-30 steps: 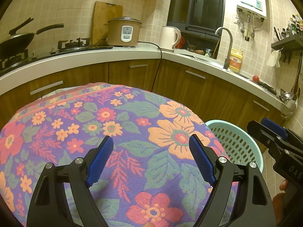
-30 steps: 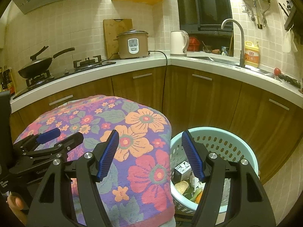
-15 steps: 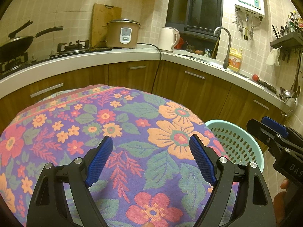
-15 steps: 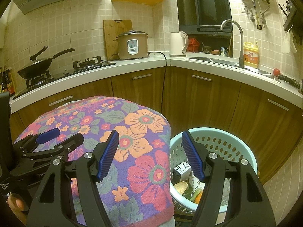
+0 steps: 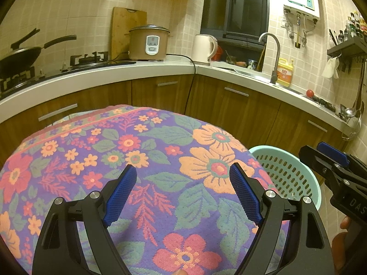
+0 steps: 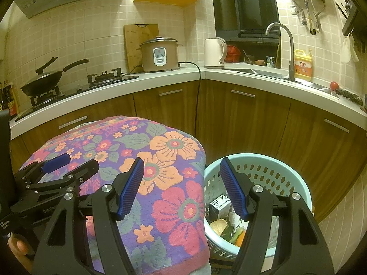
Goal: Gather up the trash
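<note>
Left gripper [image 5: 182, 197] jaws gape over floral cloth [image 5: 142, 151]; right gripper [image 6: 181, 186] jaws gape above trash-filled basket [image 6: 296, 171].

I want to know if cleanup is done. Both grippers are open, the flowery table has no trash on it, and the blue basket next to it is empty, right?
Not quite. The basket is not empty: the right wrist view shows a small carton and food scraps inside. The rest holds: the left gripper and right gripper are open, and the flowery cloth shows no trash.

My left wrist camera looks forward, close above the purple floral tablecloth [image 5: 160, 160]. My right wrist camera sits at the cloth's right edge, over the perforated mint plastic basket [image 6: 298, 167]. Both views share cloth, basket and the kitchen counter beyond.
</note>
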Tool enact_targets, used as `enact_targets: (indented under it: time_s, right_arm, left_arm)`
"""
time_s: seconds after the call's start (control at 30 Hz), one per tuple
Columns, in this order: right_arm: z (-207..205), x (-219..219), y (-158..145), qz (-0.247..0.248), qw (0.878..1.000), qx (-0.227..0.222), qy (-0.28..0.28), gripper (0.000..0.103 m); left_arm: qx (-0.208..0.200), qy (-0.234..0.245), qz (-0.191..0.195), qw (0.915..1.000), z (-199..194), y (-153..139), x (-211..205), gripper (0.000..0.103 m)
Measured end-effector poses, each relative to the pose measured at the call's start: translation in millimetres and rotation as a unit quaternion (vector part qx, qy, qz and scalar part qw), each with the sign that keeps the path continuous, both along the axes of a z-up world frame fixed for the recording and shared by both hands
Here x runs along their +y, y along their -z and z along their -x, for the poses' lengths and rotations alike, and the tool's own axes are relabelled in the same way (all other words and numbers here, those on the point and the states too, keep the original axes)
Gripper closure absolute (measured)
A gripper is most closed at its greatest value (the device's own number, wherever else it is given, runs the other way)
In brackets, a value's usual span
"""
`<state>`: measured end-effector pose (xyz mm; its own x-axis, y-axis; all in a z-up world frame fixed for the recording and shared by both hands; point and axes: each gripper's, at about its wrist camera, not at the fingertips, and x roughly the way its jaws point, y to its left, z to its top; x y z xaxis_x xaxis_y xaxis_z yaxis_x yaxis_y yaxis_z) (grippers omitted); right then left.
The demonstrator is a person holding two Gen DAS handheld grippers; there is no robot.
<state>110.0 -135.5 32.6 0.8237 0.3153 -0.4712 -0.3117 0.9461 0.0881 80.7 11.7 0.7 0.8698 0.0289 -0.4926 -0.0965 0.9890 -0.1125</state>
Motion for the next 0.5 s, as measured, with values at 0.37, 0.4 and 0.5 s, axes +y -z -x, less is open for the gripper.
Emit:
enact_targets:
  time_s: [0.37,0.4,0.5]
  right_arm:
    - [0.3,-3.9,-0.7,-0.003,1.000,-0.003,0.007,0.038]
    - [0.4,-4.0,-0.3,-0.003,1.000,-0.002,0.007,0.038]
    - [-0.8,-4.5,0.9,-0.004,1.000,0.000,0.009,0.038]
  left_arm:
    - [-0.001,0.000,-0.001,1.0000,0.1,-0.1,-0.4,0.022]
    - [-0.001,0.000,-0.002,1.0000,-0.1,-0.1,0.0,0.022]
    - [-0.001,0.000,-0.002,1.0000,0.2,-0.2,-0.4,0.022]
